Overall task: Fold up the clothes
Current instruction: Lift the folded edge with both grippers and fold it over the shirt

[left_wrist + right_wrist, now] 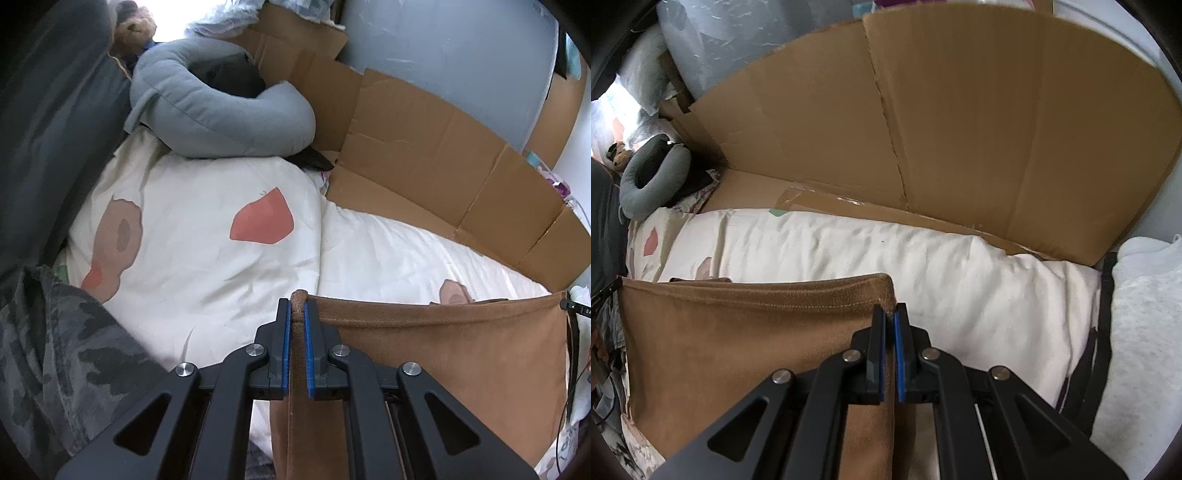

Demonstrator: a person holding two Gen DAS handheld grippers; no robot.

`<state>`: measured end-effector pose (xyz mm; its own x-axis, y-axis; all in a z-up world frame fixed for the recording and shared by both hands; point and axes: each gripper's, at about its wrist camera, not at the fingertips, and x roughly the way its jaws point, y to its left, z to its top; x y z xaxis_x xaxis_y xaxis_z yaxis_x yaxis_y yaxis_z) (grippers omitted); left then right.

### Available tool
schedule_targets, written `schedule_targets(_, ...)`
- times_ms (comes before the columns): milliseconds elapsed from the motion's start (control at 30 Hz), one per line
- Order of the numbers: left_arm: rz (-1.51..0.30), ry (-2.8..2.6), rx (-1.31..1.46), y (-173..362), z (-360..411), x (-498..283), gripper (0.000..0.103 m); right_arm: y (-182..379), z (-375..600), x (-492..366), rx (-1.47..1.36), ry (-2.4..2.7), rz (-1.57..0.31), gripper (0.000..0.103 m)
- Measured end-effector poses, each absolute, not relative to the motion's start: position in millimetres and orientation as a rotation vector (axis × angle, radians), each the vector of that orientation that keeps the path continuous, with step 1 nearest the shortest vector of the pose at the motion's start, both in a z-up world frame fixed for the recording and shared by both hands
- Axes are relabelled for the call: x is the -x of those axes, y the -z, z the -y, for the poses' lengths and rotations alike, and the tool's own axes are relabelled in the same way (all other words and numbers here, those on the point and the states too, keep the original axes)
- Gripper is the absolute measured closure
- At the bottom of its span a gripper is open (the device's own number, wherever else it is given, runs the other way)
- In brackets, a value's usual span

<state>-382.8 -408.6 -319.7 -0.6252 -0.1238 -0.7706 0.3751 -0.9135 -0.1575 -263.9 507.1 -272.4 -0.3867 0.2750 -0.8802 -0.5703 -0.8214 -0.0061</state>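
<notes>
**Both grippers pinching corners of brown garment above the bed**

Left gripper (297, 306): jaws nearly together, blue pads clamped on one top corner of the brown garment (443, 354). The fabric edge stands up between the pads.

Right gripper (889, 312): jaws likewise nearly closed, pinching the opposite top corner of the same garment (738, 332). Hem stitching visible just below the upper edge.

Garment position: stretched between the two grippers, top hem running roughly straight from one corner to the other, cloth hanging down toward the cameras, over the white bedding.

Under and beyond it: cream duvet (207, 236) with printed red and brown shapes, rumpled. Camouflage-patterned fabric (55, 350) at lower left of left wrist view.

Further back: grey curved pillow (207, 110) at the far end of the duvet. Flattened cardboard sheets (960, 129) propped along the far side of the bed. White fleecy textile (1145, 332) at right edge of right wrist view.
</notes>
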Motion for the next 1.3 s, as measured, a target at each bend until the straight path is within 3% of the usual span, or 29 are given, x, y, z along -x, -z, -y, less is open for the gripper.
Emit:
schedule_targets(867,-0.391,2.52,-1.25,343.8,415.7,414.9,0.097,295.6,-522.5,288.1,1.367,-2.193,-0.37,0.099)
schedule_targets(1067,-0.472,2.512,-1.207,341.1,421.1,417.9,0.098,296.3,-523.2,293.0,1.353,-2.195,-0.361,0.099)
schedule_targets(1300,-0.429,2.388,-1.429,378.1,416.0,434.0,0.096,316.4,-535.5,291.8,1.423,-2.107,-0.426,0.096)
